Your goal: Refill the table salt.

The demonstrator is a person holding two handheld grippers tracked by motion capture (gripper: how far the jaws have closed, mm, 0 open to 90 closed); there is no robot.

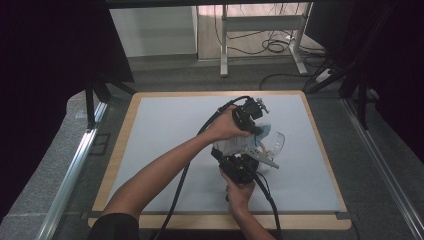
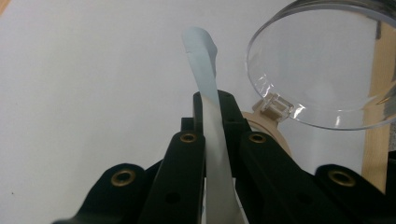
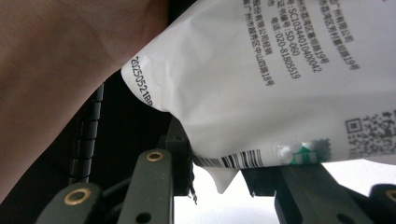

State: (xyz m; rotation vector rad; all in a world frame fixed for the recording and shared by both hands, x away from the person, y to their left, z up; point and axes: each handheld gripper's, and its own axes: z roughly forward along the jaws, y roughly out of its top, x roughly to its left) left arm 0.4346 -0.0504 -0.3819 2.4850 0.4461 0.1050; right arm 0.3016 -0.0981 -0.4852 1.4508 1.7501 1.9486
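Observation:
A white printed pouch (image 1: 231, 146) hangs over the middle of the table between both grippers. My left gripper (image 1: 256, 128) comes in from the far side and is shut on the pouch's pale blue top strip (image 2: 205, 70), which stands up between its jaws (image 2: 212, 106). From the near side my right gripper (image 1: 231, 156) is shut on the pouch's lower edge (image 3: 261, 84), next to a barcode; its jaws (image 3: 219, 163) pinch that edge. A clear round container (image 1: 274, 142) (image 2: 322, 65) lies just right of the pouch.
The pale grey mat (image 1: 165, 150) has a wooden border (image 1: 120, 150). The person's left hand (image 3: 56, 70) is close in front of the right gripper's camera. Black cables trail from both grippers toward the near edge. A desk frame (image 1: 260, 30) stands beyond the table.

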